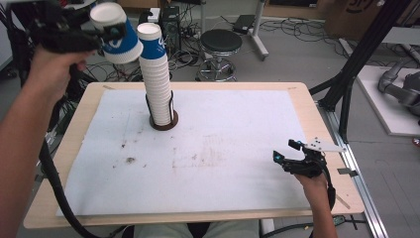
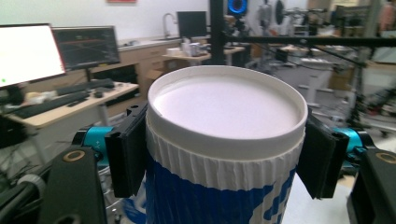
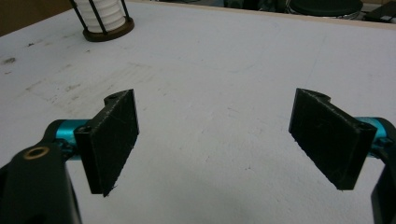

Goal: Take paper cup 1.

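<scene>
Work in hand: I read this as taking one paper cup (image 1: 117, 37) off the cup stack (image 1: 157, 79) so it can be set down apart from the rest.
Left gripper (image 1: 115, 31): I have it clamped on the cup, one black pad on each side just below the base rim. In the left gripper view the pads (image 2: 128, 149) press into the ribbed wall.
Where the cup is: raised in the air at the far left, up beside the top of the stack, base toward my camera and tilted. It looks clear of the stack, though the high view cannot fully settle a last touch.
Why that grip: taking it near the base, where the rolled rim stiffens the wall, should keep thin paper from caving in.
Right gripper (image 1: 286, 150): jaws wide and empty, held low over the mat near the right edge. My guess is it waits out of the way.
Stack: a tall column of nested cups, standing upright in a wire holder (image 1: 164, 119) with a dark round base, which keeps it from toppling as a cup comes off.
Cup material: white paper, fine vertical ribbing, blue printed band, recessed flat bottom.
Surface: a pale mat (image 1: 223, 148), scuffed and stained in spots, over a light wooden table (image 1: 317, 129).
</scene>
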